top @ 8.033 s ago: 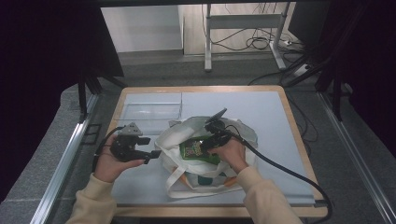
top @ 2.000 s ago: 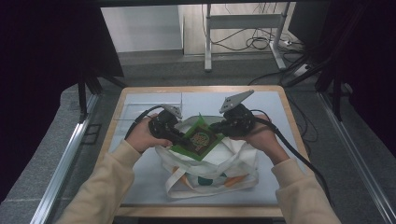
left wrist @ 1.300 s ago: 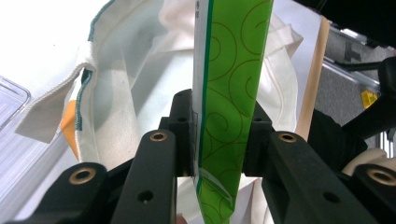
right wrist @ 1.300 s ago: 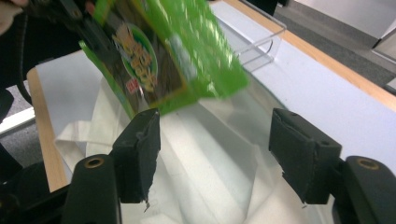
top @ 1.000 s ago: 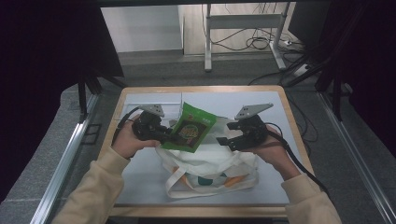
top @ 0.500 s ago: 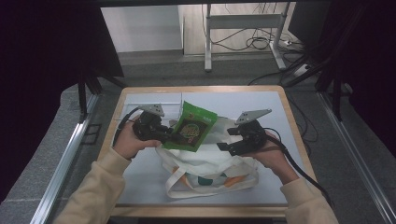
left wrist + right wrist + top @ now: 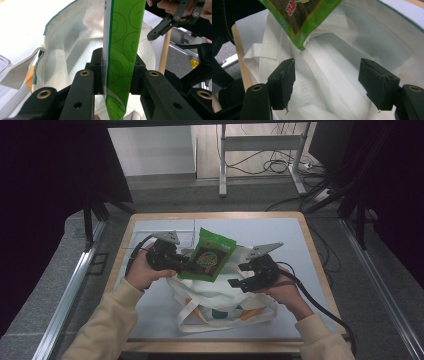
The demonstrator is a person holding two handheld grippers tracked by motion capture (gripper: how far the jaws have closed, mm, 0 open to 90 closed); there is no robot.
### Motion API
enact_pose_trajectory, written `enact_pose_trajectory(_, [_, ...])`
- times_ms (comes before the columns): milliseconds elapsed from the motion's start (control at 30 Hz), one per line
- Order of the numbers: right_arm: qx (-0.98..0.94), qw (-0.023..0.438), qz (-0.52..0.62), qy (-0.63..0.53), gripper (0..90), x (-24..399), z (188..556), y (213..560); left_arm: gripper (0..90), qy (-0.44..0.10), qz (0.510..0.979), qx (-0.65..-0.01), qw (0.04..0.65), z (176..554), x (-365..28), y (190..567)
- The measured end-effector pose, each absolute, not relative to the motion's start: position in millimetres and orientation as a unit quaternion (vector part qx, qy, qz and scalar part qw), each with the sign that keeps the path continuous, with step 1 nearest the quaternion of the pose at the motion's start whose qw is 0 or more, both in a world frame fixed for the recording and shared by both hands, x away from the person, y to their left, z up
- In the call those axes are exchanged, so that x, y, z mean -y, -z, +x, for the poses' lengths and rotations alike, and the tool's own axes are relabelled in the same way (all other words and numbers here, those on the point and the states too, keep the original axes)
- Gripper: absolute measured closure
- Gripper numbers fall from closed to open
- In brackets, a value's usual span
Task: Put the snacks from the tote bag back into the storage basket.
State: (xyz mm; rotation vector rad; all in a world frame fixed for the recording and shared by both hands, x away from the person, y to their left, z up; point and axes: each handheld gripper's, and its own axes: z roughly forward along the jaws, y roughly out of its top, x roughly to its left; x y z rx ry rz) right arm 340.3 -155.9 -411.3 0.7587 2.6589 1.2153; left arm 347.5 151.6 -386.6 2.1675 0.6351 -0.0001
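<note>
Clamping a green snack pouch [image 7: 208, 255] by one side edge, the left gripper [image 7: 187, 265] holds it upright above the open mouth of a white tote bag [image 7: 220, 301], which lies near the middle of the table [image 7: 310, 245], toward its near edge. In the left gripper view the pouch [image 7: 122, 47] runs straight up between the two pads, both pressing on it; this face is bright green with thin brown spiral lines and a clear sealed strip along one side. The printed front shows in the high view as a dark round picture with a yellow and orange band of lettering, too small to read. In the right gripper view the lower corner of the pouch [image 7: 299, 17] hangs just above the bag, and red characters on a yellow patch can be seen but not made out. Faint pale lettering on the cloth inside the bag [image 7: 332, 82] seems to begin "Hon"; the rest is lost in a fold.

The right gripper [image 7: 239, 277] stands over the far right part of the bag's mouth, its jaws wide apart with nothing between them but the bag's white lining [image 7: 352, 75] below. A green-trimmed rim and orange and teal print mark the bag's front. A clear plastic box [image 7: 182, 231] sits toward the far left corner, behind the left hand [image 7: 142, 272]. Black cable [image 7: 320, 305] trails from the right gripper toward the near right corner.
</note>
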Motion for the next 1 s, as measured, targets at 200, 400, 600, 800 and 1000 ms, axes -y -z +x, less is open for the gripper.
enact_pose_trajectory(200, [-0.879,0.054,0.244,-0.405,29.6,150.6,339.1,417.0,71.9,0.001,0.866,-0.257,0.430,348.4,-149.6,388.2])
enact_pose_trajectory(400, [-0.878,0.046,0.241,-0.411,30.0,146.6,339.2,420.9,71.9,0.007,0.863,-0.254,0.436,348.9,-147.7,390.8])
enact_pose_trajectory(600, [-0.871,0.039,0.237,-0.428,32.4,143.7,340.4,422.5,71.9,0.013,0.863,-0.249,0.440,349.2,-143.2,392.8])
enact_pose_trajectory(800, [-0.871,0.030,0.231,-0.433,34.1,138.7,341.6,425.6,71.9,0.015,0.863,-0.243,0.443,349.1,-139.3,393.6])
enact_pose_trajectory(1000, [-0.869,0.022,0.225,-0.440,35.6,131.2,344.2,428.0,71.9,0.023,0.859,-0.237,0.453,348.5,-136.6,393.7])
